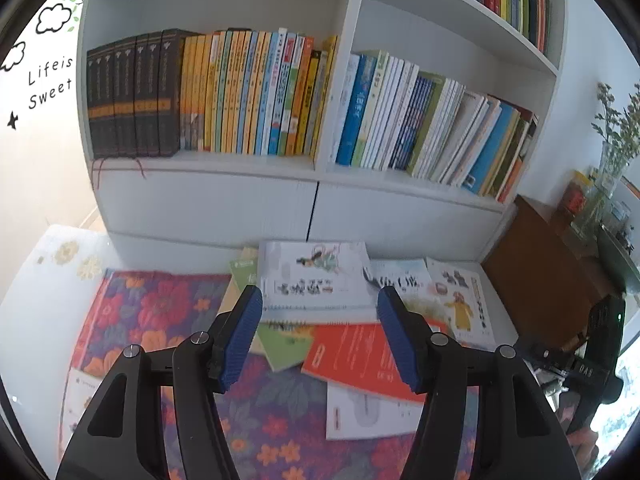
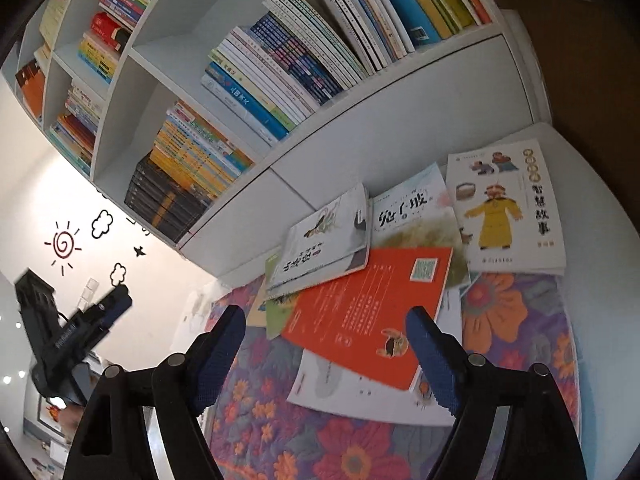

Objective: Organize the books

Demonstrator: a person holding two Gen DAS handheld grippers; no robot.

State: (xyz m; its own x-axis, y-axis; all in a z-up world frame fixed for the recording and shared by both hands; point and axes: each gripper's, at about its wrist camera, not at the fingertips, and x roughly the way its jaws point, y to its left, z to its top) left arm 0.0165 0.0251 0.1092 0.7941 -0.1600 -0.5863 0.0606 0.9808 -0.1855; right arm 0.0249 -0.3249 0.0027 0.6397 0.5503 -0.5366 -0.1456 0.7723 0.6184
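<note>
Going left to right, everything placed off the white bookcase (image 1: 316, 200). Far left of it: wall stickers (image 1: 50, 82), clouds plus "Life is Sweet" lettering. Bottom-left cubby of the bookcase: black hardcover set (image 1: 132, 96) standing upright, then a packed row of yellow and blue spines (image 1: 256, 92). Next cubby to the right: thin paperbacks (image 1: 432, 128), all leaning left. Right of the bookcase: brown cabinet (image 1: 536, 276) with a glass vase of greenery (image 1: 612, 140) on top.

In front of the bookcase, on a floral cloth (image 1: 160, 312): loose pile of books lying flat. Green book (image 1: 280, 344) at the left edge, white illustrated book (image 1: 316, 276) on top in the middle, orange book (image 1: 360, 356) overlapping a white one (image 1: 368, 412) beneath, and a picture book with a yellow-robed figure (image 1: 464, 300) at the right end, close to the bookcase base.

Left gripper (image 1: 320, 320) hanging above the pile, jaws spread, nothing between the blue pads. Right gripper (image 2: 326, 338) same deal over the orange book (image 2: 368, 312), jaws wide apart, empty.
</note>
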